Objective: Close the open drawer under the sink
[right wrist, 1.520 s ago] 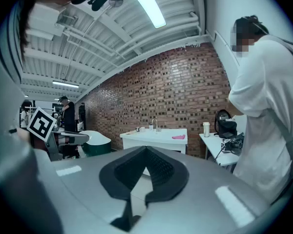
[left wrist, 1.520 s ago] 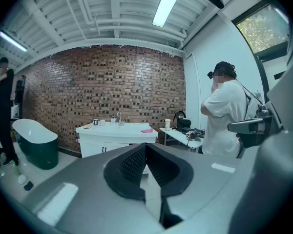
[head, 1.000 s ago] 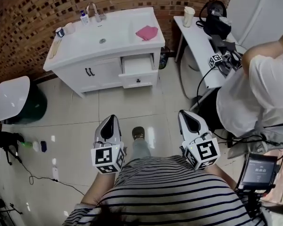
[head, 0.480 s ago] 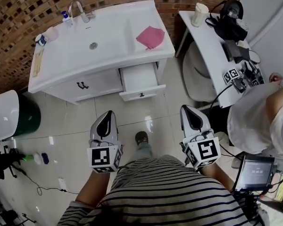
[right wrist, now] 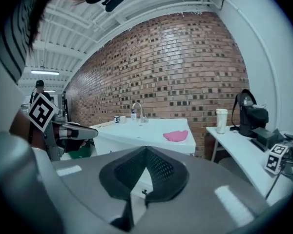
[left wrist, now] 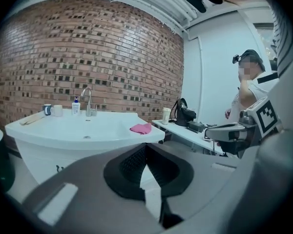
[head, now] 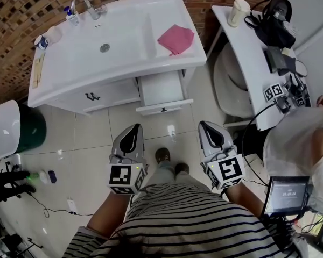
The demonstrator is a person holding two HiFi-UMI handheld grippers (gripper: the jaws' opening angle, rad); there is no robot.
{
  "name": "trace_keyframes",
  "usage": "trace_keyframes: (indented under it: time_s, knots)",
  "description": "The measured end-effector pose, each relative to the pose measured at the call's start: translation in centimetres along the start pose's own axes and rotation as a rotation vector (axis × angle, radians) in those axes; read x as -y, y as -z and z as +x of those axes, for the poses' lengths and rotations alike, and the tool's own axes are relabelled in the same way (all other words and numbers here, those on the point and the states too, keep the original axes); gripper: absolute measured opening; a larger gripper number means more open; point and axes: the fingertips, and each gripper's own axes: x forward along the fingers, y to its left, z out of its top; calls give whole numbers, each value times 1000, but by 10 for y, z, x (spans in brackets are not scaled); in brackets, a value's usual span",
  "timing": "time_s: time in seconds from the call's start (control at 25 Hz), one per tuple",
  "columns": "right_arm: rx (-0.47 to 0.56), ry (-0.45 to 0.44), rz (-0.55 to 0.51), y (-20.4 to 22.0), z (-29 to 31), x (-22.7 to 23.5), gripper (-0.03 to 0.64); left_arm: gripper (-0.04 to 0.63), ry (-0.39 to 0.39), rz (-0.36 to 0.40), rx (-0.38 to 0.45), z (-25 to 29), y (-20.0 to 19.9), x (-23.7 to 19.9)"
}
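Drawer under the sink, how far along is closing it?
Done: nothing yet; the drawer stands pulled out of the white cabinet. In hand: the left gripper and the right gripper are both shut and empty, pointed toward the cabinet but well short of the drawer. Left: bring a gripper to the drawer front and push it in flush.

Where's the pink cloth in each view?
Head view: pink cloth upper centre-right, on the right end of the sink counter.
Left gripper view: near centre, at the counter's right edge.
Right gripper view: just right of centre, on the counter.
Shared landmark: the faucet, left of the cloth in every view.
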Motion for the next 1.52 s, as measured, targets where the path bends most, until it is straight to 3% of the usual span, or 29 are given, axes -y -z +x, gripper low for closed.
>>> trace_keyframes:
  time_s: [0.24, 0.52, 0.84, 1.04, 1.52]
  knots:
    - [-23, -86, -35, 50, 33, -18, -2, 15, -9, -47, 30, 10, 30, 0]
    - [-92, -85, -31, 148, 89, -17, -3, 15, -22, -120, -12, 30, 116, -20]
    - [-130, -53, -56, 230, 159, -11, -3, 15, -27, -146, -12, 43, 162, -37]
    - [-90, -5, -112, 246, 193, 2, -2, 15, 0, -151, -31, 53, 180, -32]
    - [-133, 7, -118, 261, 222, 3, -3, 15, -19, -162, -49, 58, 185, -41]
